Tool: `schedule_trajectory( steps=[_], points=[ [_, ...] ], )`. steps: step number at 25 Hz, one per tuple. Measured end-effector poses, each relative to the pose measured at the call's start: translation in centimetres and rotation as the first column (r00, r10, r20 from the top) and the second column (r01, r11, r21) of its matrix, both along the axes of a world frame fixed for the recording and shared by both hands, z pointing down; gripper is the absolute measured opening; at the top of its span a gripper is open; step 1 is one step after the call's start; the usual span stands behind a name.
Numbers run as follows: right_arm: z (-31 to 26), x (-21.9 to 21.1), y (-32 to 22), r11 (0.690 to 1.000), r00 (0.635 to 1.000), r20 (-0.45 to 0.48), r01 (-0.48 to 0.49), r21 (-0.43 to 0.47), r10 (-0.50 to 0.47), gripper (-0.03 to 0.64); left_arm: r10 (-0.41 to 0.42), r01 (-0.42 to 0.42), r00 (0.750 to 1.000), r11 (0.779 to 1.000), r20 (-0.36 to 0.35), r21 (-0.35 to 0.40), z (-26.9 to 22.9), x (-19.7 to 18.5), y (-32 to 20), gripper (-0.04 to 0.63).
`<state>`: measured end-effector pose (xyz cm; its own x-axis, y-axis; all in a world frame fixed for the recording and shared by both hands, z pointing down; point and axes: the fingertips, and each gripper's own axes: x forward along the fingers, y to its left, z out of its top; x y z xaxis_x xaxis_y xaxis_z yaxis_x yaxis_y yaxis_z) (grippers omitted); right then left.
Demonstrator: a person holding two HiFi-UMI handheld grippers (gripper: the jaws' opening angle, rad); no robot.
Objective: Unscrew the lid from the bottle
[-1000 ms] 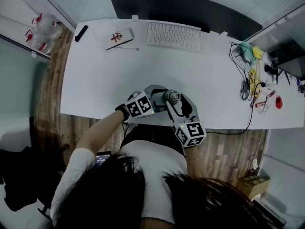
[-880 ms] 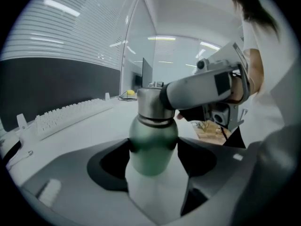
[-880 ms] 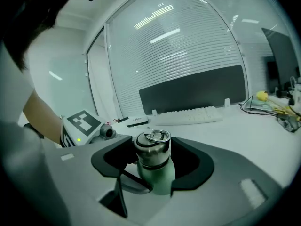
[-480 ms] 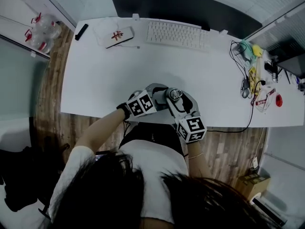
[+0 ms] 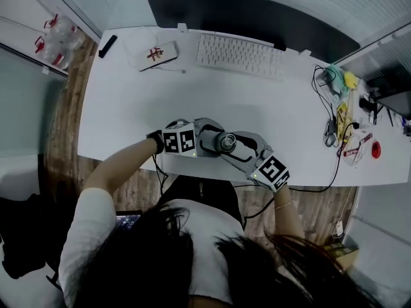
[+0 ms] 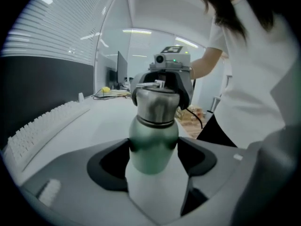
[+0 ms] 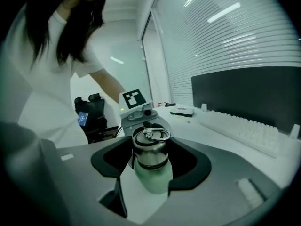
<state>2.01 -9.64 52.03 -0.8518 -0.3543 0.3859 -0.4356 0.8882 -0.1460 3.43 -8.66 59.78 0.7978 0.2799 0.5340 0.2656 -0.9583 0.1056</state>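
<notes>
While the left gripper [image 6: 154, 147] has its jaws drawn in on the bottle [image 7: 154, 179], both dark pads [image 6: 110, 164] press on the green body, one on each side, below the steel band at the neck. Grip is on the body only; the jaws do not reach the lid [image 6: 157, 102].

Right gripper [image 7: 151, 154]: jaws stand wide but are closed around the steel lid, its pads [image 7: 188, 161] bearing on the lid's sides from left and right. A wire ring [image 7: 155, 135] lies flat on the lid's top, above the pads. Lid sits on the neck, no gap showing at the seam.

The two grippers come at the bottle from opposite sides, each visible in the other's view, the right one above the left one's hold.

Bottle upright, near the front edge of the white desk [image 5: 141, 108], just before the person. Whether its base rests on the desk cannot be told.

Farther back: keyboard [image 5: 237, 50], then a dark monitor [image 5: 250, 15] at the rear edge, both well apart from the bottle.
</notes>
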Motion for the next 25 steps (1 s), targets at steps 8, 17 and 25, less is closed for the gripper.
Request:
schedule_trajectory(
  steps=[8, 17, 25],
  points=[
    [0.2, -0.4, 0.2, 0.943, 0.943, -0.039, 0.328, -0.064, -0.331, 0.236, 0.163, -0.164, 0.986, 0.986, 0.043, 0.019, 0.2, -0.1, 0.0, 0.374],
    [0.2, -0.3, 0.3, 0.930, 0.933, -0.043, 0.351, -0.114, -0.357, 0.236, 0.184, -0.187, 0.981, 0.981, 0.053, 0.049, 0.2, -0.2, 0.0, 0.371],
    [-2.0, 1.0, -0.2, 0.985, 0.979, 0.120, -0.154, -0.078, 0.162, 0.236, 0.029, -0.029, 1.000, 0.999, 0.007, 0.040, 0.2, 0.0, 0.1, 0.371]
  ],
)
